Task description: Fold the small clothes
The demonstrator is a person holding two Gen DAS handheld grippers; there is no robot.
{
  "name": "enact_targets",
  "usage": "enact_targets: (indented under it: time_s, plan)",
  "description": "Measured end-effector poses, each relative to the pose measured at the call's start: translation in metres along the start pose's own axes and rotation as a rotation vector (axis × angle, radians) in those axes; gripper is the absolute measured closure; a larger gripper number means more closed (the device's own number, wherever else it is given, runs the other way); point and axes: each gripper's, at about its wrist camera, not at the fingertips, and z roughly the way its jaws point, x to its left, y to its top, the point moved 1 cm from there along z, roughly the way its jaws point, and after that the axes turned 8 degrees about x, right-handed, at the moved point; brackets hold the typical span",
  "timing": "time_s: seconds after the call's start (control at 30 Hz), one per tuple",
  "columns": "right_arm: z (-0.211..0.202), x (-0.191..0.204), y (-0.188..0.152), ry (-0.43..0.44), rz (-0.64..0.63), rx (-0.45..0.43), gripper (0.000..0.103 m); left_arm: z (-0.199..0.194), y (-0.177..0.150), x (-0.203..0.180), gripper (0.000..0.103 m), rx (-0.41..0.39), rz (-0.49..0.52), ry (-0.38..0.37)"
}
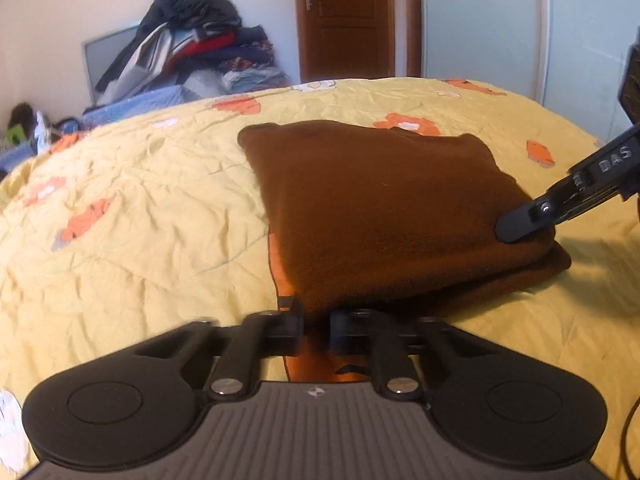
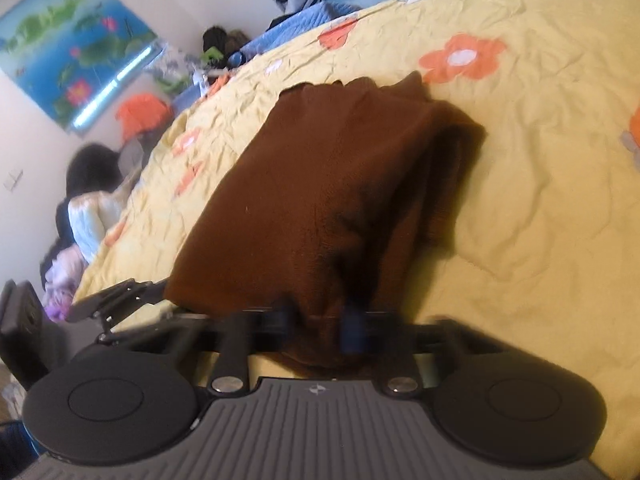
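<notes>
A brown knit garment [image 1: 376,208] lies folded into a thick pad on the yellow flowered bedspread [image 1: 140,208]. My left gripper [image 1: 316,320] is shut on the garment's near corner. My right gripper [image 1: 520,228] comes in from the right and grips the garment's right corner. In the right wrist view the right gripper [image 2: 320,324] is shut on the edge of the brown garment [image 2: 320,200], which stretches away from it. The left gripper [image 2: 120,300] shows at the garment's left corner there.
A pile of mixed clothes [image 1: 192,48] is heaped beyond the bed's far left edge. A brown door [image 1: 344,20] and a pale wardrobe [image 1: 500,24] stand behind. In the right wrist view a person [image 2: 92,200] sits by the bed's left side under a lotus picture [image 2: 68,40].
</notes>
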Motion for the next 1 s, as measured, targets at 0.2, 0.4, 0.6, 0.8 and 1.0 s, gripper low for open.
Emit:
enact_targets:
  time_s: [0.2, 0.4, 0.6, 0.8, 1.0]
  plan:
    - [-0.018, -0.03, -0.021, 0.008, 0.06, -0.017, 0.092, 0.002, -0.014, 0.004, 0.097, -0.007, -0.052, -0.026]
    - [-0.028, -0.018, -0.02, 0.057, 0.062, -0.068, 0.054, -0.009, -0.011, 0.002, 0.094, 0.006, -0.022, -0.011]
    - [-0.053, -0.004, 0.028, 0.031, 0.029, -0.277, 0.044, -0.006, -0.009, -0.005, 0.093, 0.012, -0.011, 0.022]
    - [0.025, -0.006, 0.085, -0.124, -0.05, -0.07, 0.021, 0.003, -0.007, 0.002, 0.094, 0.01, -0.06, -0.007]
    - [0.013, -0.007, 0.077, -0.184, -0.054, -0.113, 0.029, -0.02, -0.018, 0.037, 0.089, 0.031, -0.153, -0.239]
